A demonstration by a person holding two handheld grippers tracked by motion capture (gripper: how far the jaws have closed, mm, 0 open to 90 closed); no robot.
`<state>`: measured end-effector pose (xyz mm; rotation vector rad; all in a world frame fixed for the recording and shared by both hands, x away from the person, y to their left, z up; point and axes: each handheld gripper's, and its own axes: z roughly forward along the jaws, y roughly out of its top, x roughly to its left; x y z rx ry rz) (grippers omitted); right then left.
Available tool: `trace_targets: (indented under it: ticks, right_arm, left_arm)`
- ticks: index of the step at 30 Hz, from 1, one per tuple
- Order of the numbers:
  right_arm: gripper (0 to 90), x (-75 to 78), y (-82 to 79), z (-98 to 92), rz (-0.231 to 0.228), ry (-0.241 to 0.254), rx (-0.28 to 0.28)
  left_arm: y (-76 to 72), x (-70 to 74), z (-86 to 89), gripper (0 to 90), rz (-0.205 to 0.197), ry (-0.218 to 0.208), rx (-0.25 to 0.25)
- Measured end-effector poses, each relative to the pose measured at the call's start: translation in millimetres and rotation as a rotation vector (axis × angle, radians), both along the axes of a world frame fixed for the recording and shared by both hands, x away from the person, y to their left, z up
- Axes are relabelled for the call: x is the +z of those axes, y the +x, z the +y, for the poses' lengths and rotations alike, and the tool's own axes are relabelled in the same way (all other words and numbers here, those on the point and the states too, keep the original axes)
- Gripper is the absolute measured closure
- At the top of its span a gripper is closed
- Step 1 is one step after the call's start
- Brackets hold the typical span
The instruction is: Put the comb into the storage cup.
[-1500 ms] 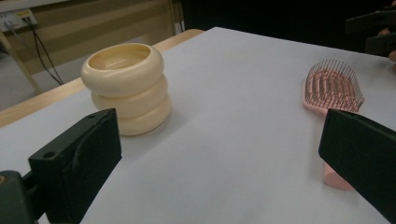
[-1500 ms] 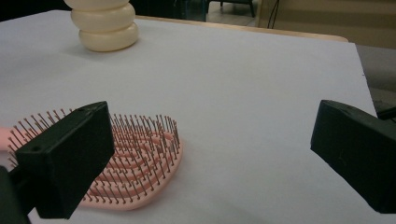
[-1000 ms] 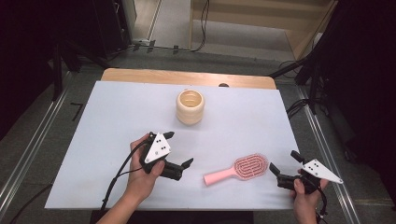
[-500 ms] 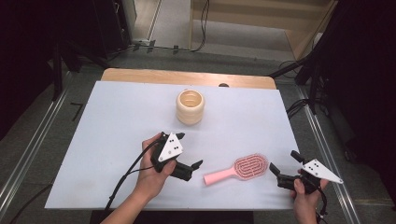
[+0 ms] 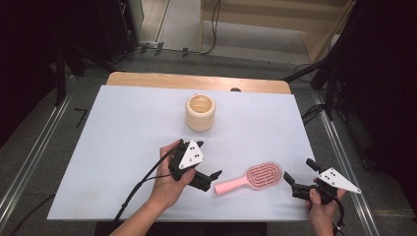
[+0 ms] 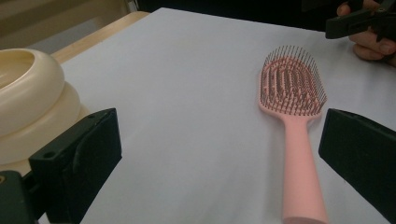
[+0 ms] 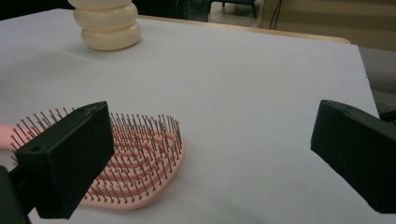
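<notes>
A pink hairbrush (image 5: 255, 177) lies bristles up on the white table near its front right. My left gripper (image 5: 212, 179) is open just left of the handle's end, low over the table. In the left gripper view the brush (image 6: 297, 140) lies ahead, its handle near the right jaw and not gripped between the open jaws (image 6: 219, 154). My right gripper (image 5: 298, 169) is open, right of the brush head. In the right gripper view the brush head (image 7: 135, 158) sits by the left jaw of the open right gripper (image 7: 210, 158).
A cream ribbed cup (image 5: 200, 112) stands upright at the table's middle back, seen as well at the cup (image 6: 28, 102) and the cup (image 7: 107, 23). The white table cover (image 5: 113, 147) ends at a wooden strip (image 5: 196, 81) at the back. The other hand's gripper (image 6: 359, 21) shows far off.
My left gripper has moved right and slightly toward the front, closing in on the end of the brush handle. The right gripper and the brush have stayed put.
</notes>
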<state>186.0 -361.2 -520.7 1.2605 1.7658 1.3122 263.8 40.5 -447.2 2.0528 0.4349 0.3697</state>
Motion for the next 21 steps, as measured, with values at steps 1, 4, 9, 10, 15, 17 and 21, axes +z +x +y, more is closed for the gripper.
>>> trace_targets:
  ticks: [1, 4, 9, 10, 15, 17, 21]
  right_arm:
    - [0.0, 0.0, 0.0, -0.1, 0.001, 0.0, 0.0]
    - [0.0, 0.0, 0.0, 0.0, 0.0, 0.0, 0.0]
    - [0.0, -0.1, 0.1, -0.1, 0.0, -0.002, 0.0]
    - [0.0, -0.1, 0.1, -0.1, 0.0, -0.002, 0.0]
    - [0.0, 0.0, 0.0, 0.2, 0.0, -0.002, -0.001]
    - [0.0, -0.1, 0.1, 0.1, -0.001, -0.002, 0.0]
    - [0.0, -0.2, 0.4, 0.1, 0.0, -0.005, -0.002]
  left_arm:
    - [0.4, -0.4, -3.6, 0.0, 0.004, 0.003, -0.005]
    - [0.6, -1.1, -7.4, 0.0, 0.007, 0.007, -0.01]
    - [0.5, -3.6, -17.6, 0.0, 0.017, 0.024, -0.029]
    - [0.2, -4.3, -19.8, 0.0, 0.023, 0.025, -0.033]
    - [1.1, -6.4, -31.1, 0.0, 0.034, 0.046, -0.051]
    - [1.3, -6.7, -35.5, 0.0, 0.037, 0.054, -0.056]
    - [1.3, -7.7, -43.6, 3.4, 0.047, 0.075, -0.082]
